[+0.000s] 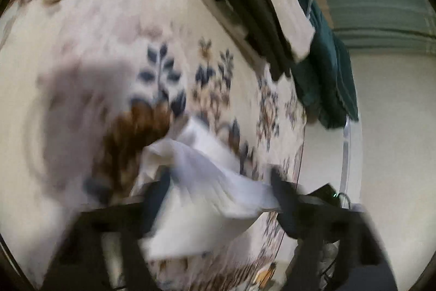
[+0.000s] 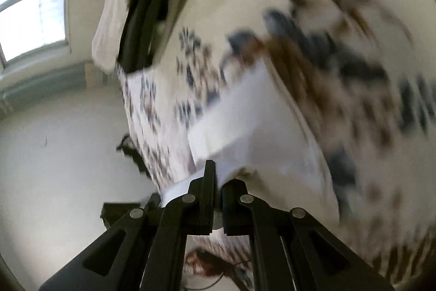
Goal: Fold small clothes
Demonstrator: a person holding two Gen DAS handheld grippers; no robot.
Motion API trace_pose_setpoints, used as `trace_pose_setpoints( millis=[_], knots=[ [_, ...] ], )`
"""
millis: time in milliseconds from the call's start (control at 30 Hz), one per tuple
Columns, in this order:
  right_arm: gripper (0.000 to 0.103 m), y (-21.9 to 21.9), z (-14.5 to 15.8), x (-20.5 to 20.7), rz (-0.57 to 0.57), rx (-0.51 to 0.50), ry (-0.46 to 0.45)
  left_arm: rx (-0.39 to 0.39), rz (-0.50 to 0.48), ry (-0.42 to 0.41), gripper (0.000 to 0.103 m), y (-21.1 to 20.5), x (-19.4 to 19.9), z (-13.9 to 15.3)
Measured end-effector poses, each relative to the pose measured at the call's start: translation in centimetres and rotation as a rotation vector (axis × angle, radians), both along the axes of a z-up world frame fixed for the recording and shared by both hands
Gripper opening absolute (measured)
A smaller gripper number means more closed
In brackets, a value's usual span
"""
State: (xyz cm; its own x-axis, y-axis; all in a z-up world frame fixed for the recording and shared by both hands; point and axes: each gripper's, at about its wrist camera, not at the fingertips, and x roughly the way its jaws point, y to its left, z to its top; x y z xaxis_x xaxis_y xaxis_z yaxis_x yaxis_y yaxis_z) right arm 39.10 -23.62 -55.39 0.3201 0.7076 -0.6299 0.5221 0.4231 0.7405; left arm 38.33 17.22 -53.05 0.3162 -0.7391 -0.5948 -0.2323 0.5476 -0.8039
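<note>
A small white garment (image 1: 207,182) lies partly lifted over a floral bedspread (image 1: 114,27). In the left wrist view my left gripper (image 1: 218,198) has its fingers wide apart, with the white cloth draped between them; the view is blurred. In the right wrist view my right gripper (image 2: 218,182) is shut on an edge of the white garment (image 2: 253,116), which stretches away from the fingers over the bedspread (image 2: 340,18).
A stack of folded dark and white clothes (image 1: 253,8) sits at the bedspread's far edge, also in the right wrist view (image 2: 144,10). A dark green cloth (image 1: 327,78) hangs off the edge. A window (image 2: 30,16) and pale wall lie beyond.
</note>
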Motion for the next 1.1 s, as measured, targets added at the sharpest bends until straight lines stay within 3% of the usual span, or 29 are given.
trace_pose_setpoints(
  millis=[67, 133, 167, 467, 567, 600, 633, 667, 800, 867, 900, 1000, 1100],
  knots=[
    [0.028, -0.6, -0.2, 1.6, -0.018, 0.01, 0.004, 0.006, 0.018, -0.018, 0.078, 1.0, 0.9, 0.1],
    [0.066, -1.5, 0.4, 2.1, -0.044, 0.001, -0.021, 0.055, 0.0, -0.027, 0.078, 1.3, 1.0, 0.2],
    [0.068, -2.1, 0.8, 1.9, -0.049, -0.029, -0.032, 0.087, -0.018, -0.029, 0.078, 1.4, 0.9, 0.3],
    [0.068, -3.0, -3.1, 0.9, 0.089, -0.215, 0.067, 0.349, -0.261, 0.03, 0.078, -4.4, 2.9, -4.3],
    [0.067, -2.1, -5.3, 2.6, 0.113, -0.243, 0.071, 0.494, -0.336, 0.029, 0.078, -6.4, 4.9, -5.9],
    [0.056, -1.9, -5.8, 3.4, 0.122, -0.27, 0.067, 0.527, -0.346, 0.018, 0.078, -6.3, 5.4, -6.4],
    [0.033, -1.7, -6.2, 3.9, 0.132, -0.3, 0.068, 0.539, -0.344, 0.023, 0.078, -5.9, 5.7, -6.6],
    [0.027, -1.5, -6.6, 4.6, 0.153, -0.35, 0.089, 0.537, -0.331, 0.033, 0.078, -5.1, 5.8, -6.5],
    [0.027, -1.6, -6.5, 5.0, 0.183, -0.424, 0.12, 0.593, -0.269, 0.062, 0.078, -0.6, 4.1, -4.5],
    [0.027, -1.8, -5.9, 4.1, 0.203, -0.418, 0.127, 0.567, -0.215, 0.098, 0.078, 1.4, 1.9, -3.5],
    [0.029, -1.9, -5.5, 3.4, 0.21, -0.411, 0.143, 0.518, -0.173, 0.124, 0.078, 2.2, 0.2, -2.8],
    [0.047, -2.7, -4.4, -0.3, 0.153, -0.335, 0.177, 0.298, -0.055, 0.201, 0.078, 2.4, -5.3, -2.3],
    [0.05, -2.7, -4.7, -5.5, 0.072, -0.206, 0.261, 0.073, 0.035, 0.321, 0.078, 0.1, -10.5, -4.4]
  ],
)
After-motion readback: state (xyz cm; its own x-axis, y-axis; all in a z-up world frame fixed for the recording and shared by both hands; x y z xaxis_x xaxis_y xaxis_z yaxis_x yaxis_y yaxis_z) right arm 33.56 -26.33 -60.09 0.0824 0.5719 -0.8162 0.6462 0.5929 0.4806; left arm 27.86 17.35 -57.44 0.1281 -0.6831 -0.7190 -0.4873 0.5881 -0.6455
